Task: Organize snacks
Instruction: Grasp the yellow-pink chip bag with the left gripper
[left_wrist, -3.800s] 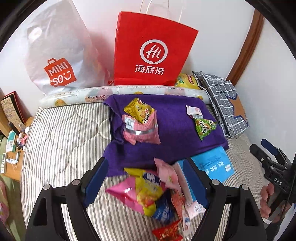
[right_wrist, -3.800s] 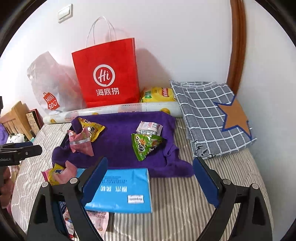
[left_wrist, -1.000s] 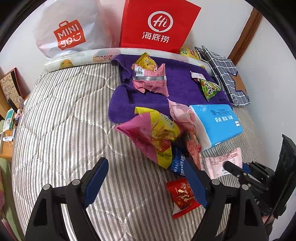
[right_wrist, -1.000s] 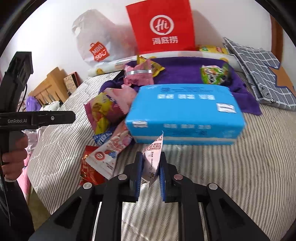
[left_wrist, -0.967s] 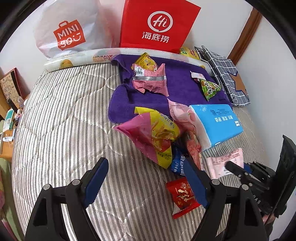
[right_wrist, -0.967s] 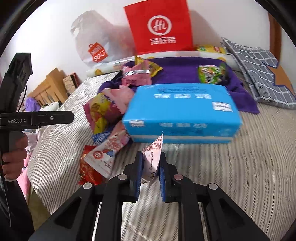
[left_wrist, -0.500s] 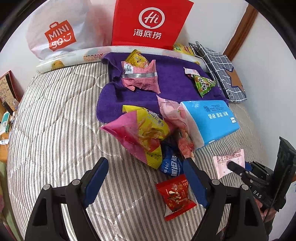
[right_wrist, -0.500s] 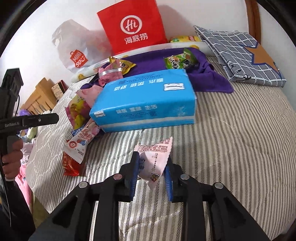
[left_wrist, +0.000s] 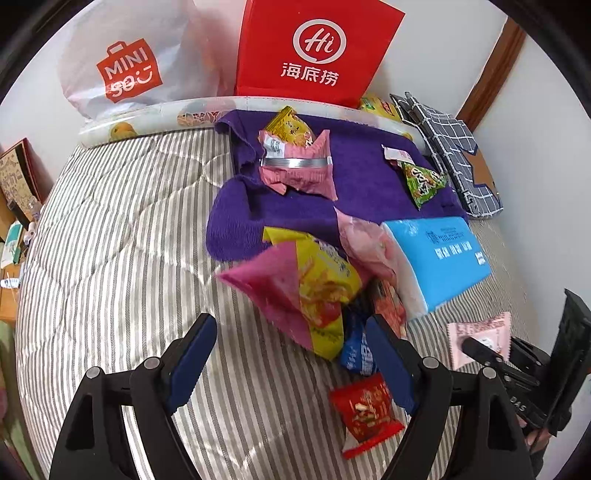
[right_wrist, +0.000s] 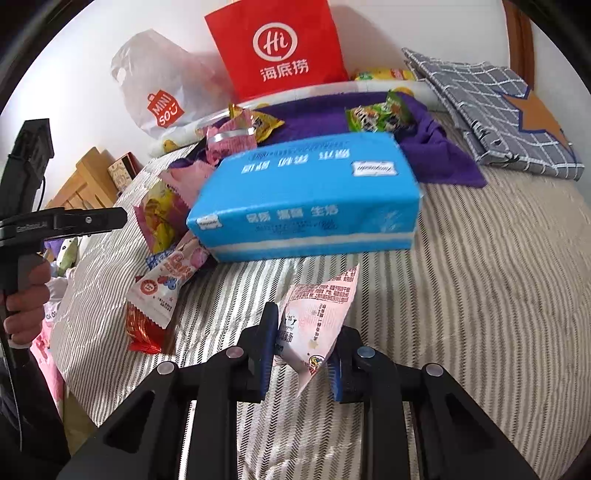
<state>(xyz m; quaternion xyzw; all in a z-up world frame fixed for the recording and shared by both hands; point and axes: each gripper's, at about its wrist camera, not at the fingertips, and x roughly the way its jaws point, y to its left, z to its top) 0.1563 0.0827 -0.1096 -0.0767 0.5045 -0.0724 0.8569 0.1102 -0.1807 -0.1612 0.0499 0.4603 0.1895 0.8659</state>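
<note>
Snacks: I am looking at a loose heap lying on the striped bed cover (left_wrist: 110, 229), beside the blue tissue pack (right_wrist: 306, 199) and at the near edge of the purple towel (left_wrist: 362, 177).
Biggest packet: a pink and yellow bag (left_wrist: 303, 288) is lying puffed and crinkled at the heap's middle.
On the towel: a pink bag with a silver band (left_wrist: 295, 166) and a green packet (left_wrist: 423, 181) are sitting well apart.
Small red packet: it (left_wrist: 365, 410) is lying alone, just beside my left gripper's right finger.
Pale pink sachet: it (right_wrist: 317, 321) is tilting between my right gripper's (right_wrist: 301, 354) pads, printed in red, one corner pointing up.
Right jaws: they have just been closing and are pinching the sachet.
Left jaws: my left gripper (left_wrist: 291, 362) is hovering wide apart, holding nothing.
</note>
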